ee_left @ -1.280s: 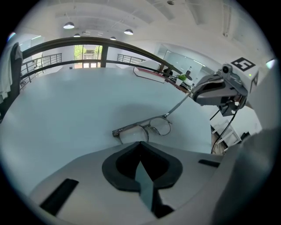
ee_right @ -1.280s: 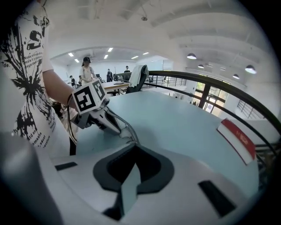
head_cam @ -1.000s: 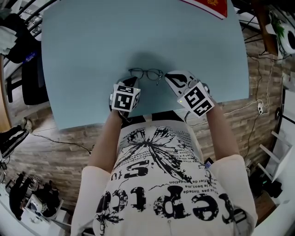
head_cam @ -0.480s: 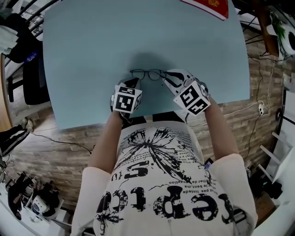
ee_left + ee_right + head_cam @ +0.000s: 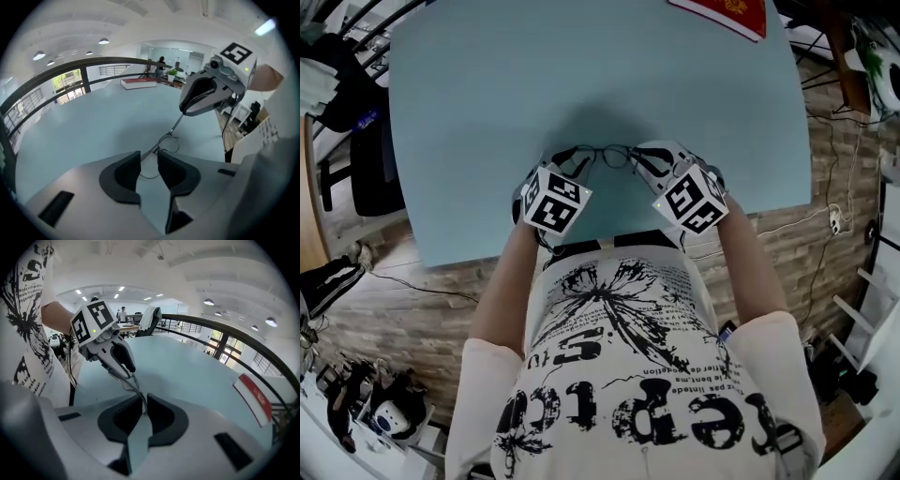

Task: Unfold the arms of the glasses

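- The left gripper has its jaws opening. Its dark pads stand apart, and the thin wire of the glasses runs through the gap without being pressed.
- Just past those pads one lens rim shows as a wire loop. From it a thin arm slants up into the tips of the right gripper.
- The right gripper's jaws are closing and nearly together. An arm of the glasses lies between the pads, pinched in the narrow slot.
- In the right gripper view that arm leads away from the pads towards the left gripper, whose dark jaw tips hang just above the frame.
- From the head view the glasses lie crosswise, with the two lenses side by side. The left end is at the left gripper's tips and the right end at the right gripper's tips.
- Whether the frame rests on the table or hangs just above it cannot be told.
- The glasses are near the table's near edge, about midway along it, in the shadow cast by the person.
- Both grippers point down and away from the person. Each marker cube sits behind its jaws, the left cube and the right cube on either side of the glasses.
- A bare forearm runs back from each cube to the printed shirt.
- The table is pale blue, and a red book sits at its far right corner, well apart from the glasses.
- Around the table is a wood-plank floor.
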`<state>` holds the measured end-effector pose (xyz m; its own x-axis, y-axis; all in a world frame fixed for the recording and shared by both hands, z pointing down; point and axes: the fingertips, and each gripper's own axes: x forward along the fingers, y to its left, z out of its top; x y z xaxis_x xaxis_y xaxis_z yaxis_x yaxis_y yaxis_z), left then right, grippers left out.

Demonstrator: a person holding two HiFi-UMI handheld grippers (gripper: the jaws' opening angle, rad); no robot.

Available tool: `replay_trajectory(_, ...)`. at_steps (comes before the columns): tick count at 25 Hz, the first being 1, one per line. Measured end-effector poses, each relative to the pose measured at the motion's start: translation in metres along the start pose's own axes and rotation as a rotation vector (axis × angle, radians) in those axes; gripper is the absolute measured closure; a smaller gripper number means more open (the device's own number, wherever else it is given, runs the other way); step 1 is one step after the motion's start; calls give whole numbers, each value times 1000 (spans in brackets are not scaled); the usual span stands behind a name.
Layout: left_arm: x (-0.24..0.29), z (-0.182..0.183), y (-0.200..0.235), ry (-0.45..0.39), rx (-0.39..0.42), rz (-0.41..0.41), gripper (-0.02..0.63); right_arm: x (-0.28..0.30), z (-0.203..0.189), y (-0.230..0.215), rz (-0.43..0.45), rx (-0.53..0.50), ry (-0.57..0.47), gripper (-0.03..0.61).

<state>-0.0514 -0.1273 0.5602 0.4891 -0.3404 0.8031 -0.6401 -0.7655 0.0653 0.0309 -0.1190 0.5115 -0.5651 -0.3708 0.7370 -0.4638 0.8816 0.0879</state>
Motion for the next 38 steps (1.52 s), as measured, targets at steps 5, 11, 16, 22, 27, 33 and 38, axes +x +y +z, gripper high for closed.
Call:
replay_trajectory(5,18,8,-3,77,202,-25,482,0,1,-2,-1,4,-9,546)
replay_trajectory(11,36,11,-23,142,329,-135,476,-1,-2,-4,5,8,-16,548)
replay_trajectory(16,46,12,-31,189,397,-187,549,-2,0,-6,3,21,-22,548)
replay_trajectory(22,50,9,-37,239,527,-210,570,-5,-5,-8,20,49,-2,549)
replay_trajectory(27,46,10,-45,193,513,-260,586,-8,-7,-13,7,58,5,549)
replay_trajectory(33,30,18,-42,44,474,-236,585,-9,-13,-14,-36,70,31,551)
replay_trajectory(38,9,27,-34,-94,397,-203,581,-9,-16,-10,-54,76,39,551)
